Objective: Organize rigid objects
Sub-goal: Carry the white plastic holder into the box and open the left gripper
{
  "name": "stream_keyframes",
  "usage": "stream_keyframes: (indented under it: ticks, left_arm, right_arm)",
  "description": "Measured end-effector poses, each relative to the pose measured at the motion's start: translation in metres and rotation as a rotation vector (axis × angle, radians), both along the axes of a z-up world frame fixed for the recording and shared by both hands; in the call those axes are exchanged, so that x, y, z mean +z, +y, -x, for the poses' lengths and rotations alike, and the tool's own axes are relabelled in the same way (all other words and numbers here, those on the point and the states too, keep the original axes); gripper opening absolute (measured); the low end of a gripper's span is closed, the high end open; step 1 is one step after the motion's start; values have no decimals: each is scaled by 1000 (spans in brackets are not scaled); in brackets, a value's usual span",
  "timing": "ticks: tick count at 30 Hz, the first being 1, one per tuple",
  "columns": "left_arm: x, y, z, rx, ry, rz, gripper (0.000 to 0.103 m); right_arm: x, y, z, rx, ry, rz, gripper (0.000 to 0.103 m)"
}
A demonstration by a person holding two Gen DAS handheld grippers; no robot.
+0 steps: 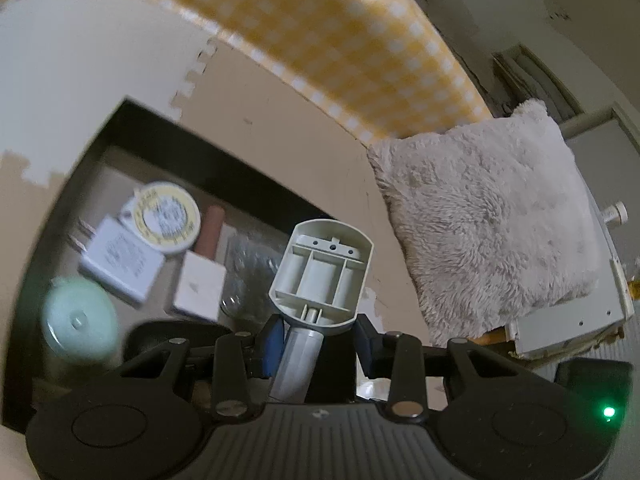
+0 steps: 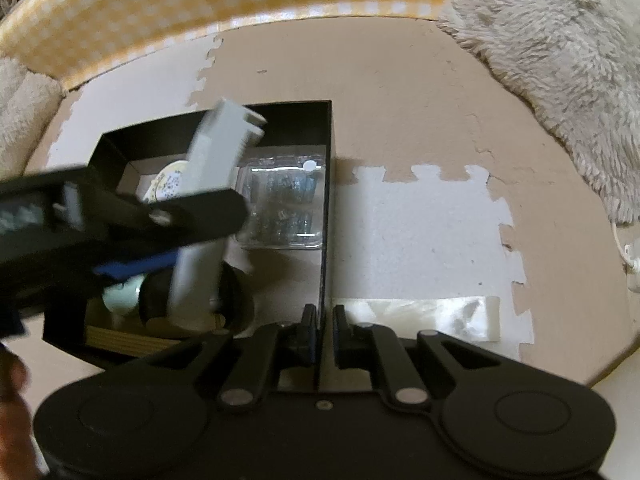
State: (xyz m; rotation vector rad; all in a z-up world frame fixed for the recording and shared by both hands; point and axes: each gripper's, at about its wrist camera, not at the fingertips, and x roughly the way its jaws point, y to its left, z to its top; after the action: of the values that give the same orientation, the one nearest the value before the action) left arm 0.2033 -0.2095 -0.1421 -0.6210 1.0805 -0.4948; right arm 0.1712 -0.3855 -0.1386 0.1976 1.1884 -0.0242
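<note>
My left gripper (image 1: 318,340) is shut on the round handle of a grey plastic tool (image 1: 320,276), blue pads on either side. Its hollow ribbed head points forward over a black box (image 1: 160,120). In the right wrist view the left gripper (image 2: 200,240) hangs above the box interior with the grey tool (image 2: 212,184) tilted up. The right gripper (image 2: 324,332) is shut on the black box's right wall (image 2: 326,200). Inside lie a round tin (image 1: 168,216), a white charger (image 1: 120,264), a white square block (image 1: 200,284), a brown cylinder (image 1: 210,228), a clear blister pack (image 2: 280,208) and a mint-green round item (image 1: 78,320).
The box stands on beige and white foam puzzle mats (image 2: 420,220). A fluffy grey cushion (image 1: 480,224) lies to the right, and a yellow checked cloth (image 1: 320,40) runs along the back. A clear plastic sheet (image 2: 420,316) lies just right of the box. A hand (image 2: 12,380) shows at lower left.
</note>
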Motion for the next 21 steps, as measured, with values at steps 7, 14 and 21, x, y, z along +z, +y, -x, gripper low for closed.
stream_keyframes:
  ticks: [7,14,21]
  left_arm:
    - [-4,-10,2,28,49,-36,54]
    - [2,-5,2,39,60,-66,63]
    - [13,-2,5,13,30,-110,69]
  right_arm:
    - [-2,-4,0,-6,4,-29,8]
    - [-5,-2,0,-1,17,-28,8]
    - [-5,-2,-1,-2,18,-29,8]
